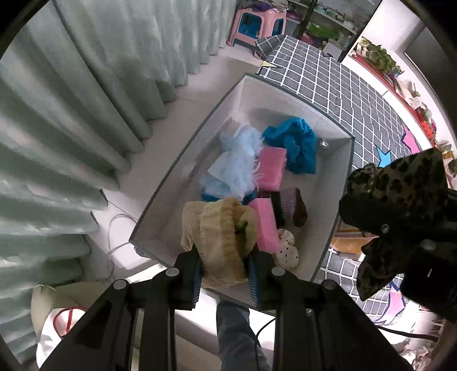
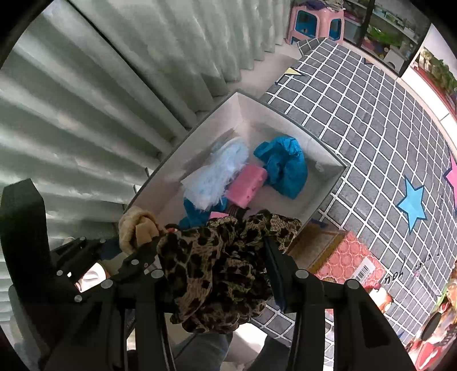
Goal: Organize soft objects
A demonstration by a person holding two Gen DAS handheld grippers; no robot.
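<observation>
A grey fabric storage box (image 1: 188,148) stands on the floor; it also shows in the right wrist view (image 2: 182,145). It holds a blue cloth (image 1: 297,142), a pale blue fluffy piece (image 1: 240,159), pink sponges (image 1: 271,168) and a spotted item (image 1: 288,251). My left gripper (image 1: 224,274) is shut on a beige ruffled fabric piece (image 1: 220,231), held above the box's near end. My right gripper (image 2: 217,256) is shut on a leopard-print scrunchie (image 2: 217,265), held above the box's near right side. The scrunchie also shows in the left wrist view (image 1: 397,194).
Pale green curtains (image 1: 71,114) hang left of the box. A grey grid play mat (image 2: 371,137) with a blue star (image 2: 411,202) lies to the right. A pink patterned carton (image 2: 345,259) sits beside the box. A pink stool (image 1: 257,25) stands at the back.
</observation>
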